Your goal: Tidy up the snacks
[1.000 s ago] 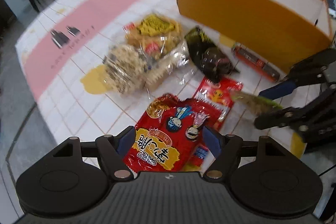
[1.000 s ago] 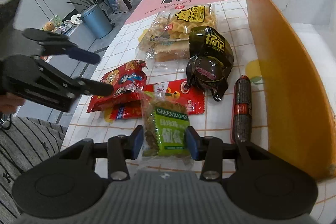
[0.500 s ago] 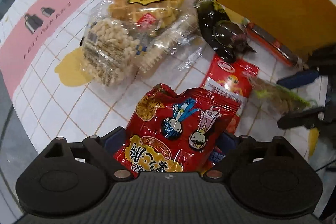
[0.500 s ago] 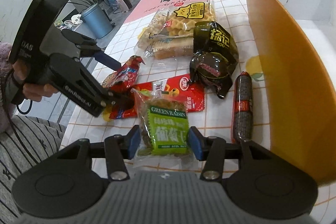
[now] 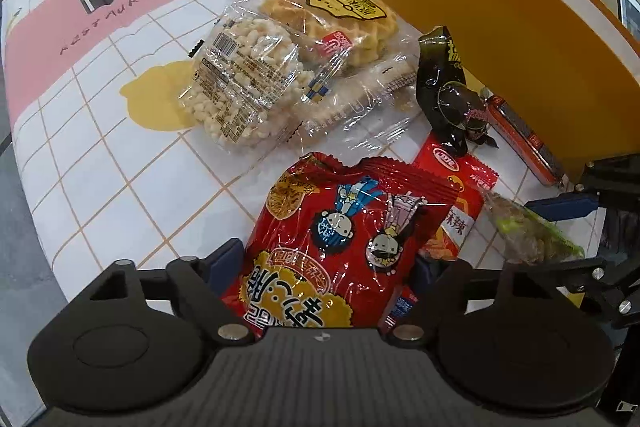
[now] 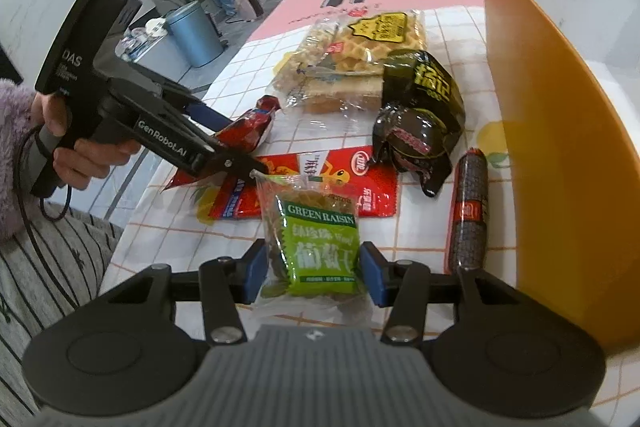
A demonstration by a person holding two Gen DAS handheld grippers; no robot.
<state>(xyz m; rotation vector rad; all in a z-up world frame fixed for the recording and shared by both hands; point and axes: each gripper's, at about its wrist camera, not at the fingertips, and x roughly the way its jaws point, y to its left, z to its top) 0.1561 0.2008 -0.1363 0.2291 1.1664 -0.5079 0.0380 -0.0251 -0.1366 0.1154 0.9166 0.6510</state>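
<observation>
My left gripper point(image 5: 326, 267) has its blue pads on both sides of a red cartoon snack bag point(image 5: 344, 239) lying on the table; it also shows in the right wrist view point(image 6: 240, 133). Whether the pads press on it I cannot tell. My right gripper point(image 6: 312, 269) has its pads on both sides of a green raisin pack point(image 6: 316, 239), which also shows in the left wrist view point(image 5: 528, 231); its grip is likewise unclear. The orange box point(image 6: 560, 131) stands open on the right.
On the tablecloth point(image 5: 100, 147) lie a puffed-grain bag point(image 5: 244, 79), a waffle pack point(image 5: 340, 15), a dark green wrapped snack point(image 6: 420, 107), a flat red packet point(image 6: 352, 183) and a sausage stick point(image 6: 468, 207). The table edge is near on the left.
My left gripper has come down and forward over the red cartoon bag, which now sits between its pads. My right gripper has stayed at the raisin pack, nudging slightly forward.
</observation>
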